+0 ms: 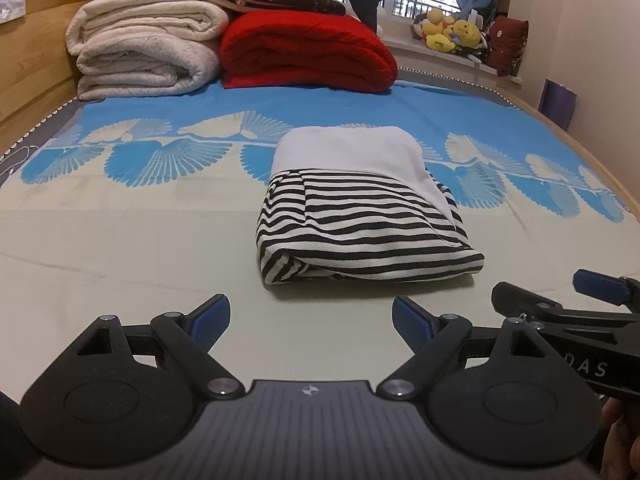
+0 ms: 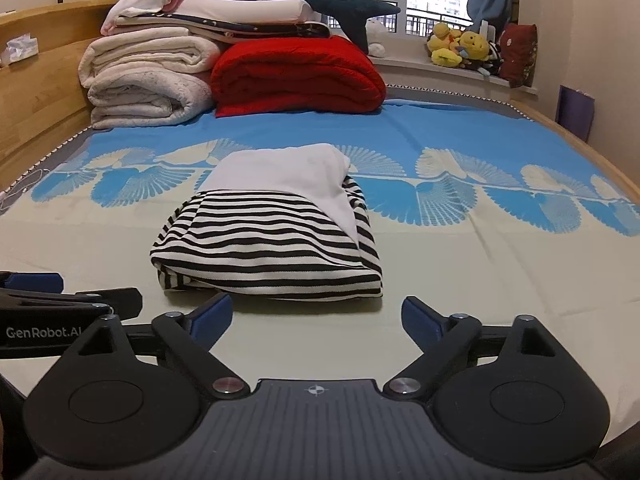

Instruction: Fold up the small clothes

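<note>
A small black-and-white striped garment with a white part (image 1: 360, 216) lies folded in a compact bundle on the bed; it also shows in the right wrist view (image 2: 272, 236). My left gripper (image 1: 311, 320) is open and empty, just in front of the bundle's near edge. My right gripper (image 2: 318, 320) is open and empty, also just short of the bundle, slightly to its right. Each gripper shows at the edge of the other's view: the right one (image 1: 600, 292) and the left one (image 2: 36, 292).
The bed sheet (image 1: 120, 248) is cream with a blue fan pattern. Folded white blankets (image 1: 140, 52) and a red quilt (image 1: 304, 56) are stacked at the far end. Plush toys (image 1: 452, 32) sit on the windowsill. A wooden bed frame (image 1: 36, 64) runs along the left.
</note>
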{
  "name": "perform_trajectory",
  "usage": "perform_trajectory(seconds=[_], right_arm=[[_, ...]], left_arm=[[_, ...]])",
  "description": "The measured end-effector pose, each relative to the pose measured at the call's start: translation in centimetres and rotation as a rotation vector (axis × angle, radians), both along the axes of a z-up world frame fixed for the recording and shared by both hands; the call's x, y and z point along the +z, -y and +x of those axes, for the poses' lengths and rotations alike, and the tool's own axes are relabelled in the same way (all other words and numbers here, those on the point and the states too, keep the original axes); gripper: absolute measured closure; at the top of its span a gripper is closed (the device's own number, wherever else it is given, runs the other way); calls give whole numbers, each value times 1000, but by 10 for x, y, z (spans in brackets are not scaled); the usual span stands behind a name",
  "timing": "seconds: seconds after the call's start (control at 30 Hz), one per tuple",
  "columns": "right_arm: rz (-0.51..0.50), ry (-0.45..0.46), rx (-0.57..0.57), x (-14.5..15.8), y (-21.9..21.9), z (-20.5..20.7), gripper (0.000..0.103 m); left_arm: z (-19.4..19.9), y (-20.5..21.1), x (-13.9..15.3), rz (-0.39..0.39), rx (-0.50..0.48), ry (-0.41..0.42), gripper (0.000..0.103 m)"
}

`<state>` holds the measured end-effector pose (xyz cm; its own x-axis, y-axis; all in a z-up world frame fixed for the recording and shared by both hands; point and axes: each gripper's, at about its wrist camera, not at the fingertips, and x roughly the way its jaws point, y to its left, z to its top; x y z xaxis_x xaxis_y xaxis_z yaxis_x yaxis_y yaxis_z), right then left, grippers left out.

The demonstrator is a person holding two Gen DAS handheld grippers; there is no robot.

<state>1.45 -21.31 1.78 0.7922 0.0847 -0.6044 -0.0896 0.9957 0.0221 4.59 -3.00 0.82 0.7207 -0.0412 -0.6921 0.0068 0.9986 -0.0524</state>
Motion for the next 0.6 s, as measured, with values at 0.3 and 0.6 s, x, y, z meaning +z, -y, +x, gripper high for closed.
perform_trajectory(seconds=[0.3, 0.6], right_arm=[[20, 6, -39, 0, 7, 3, 1], [24, -15, -43, -2, 7, 5, 1]], left_arm=[[2, -5, -2, 16, 34, -14, 0], [2, -4, -3, 18, 31, -20, 0]])
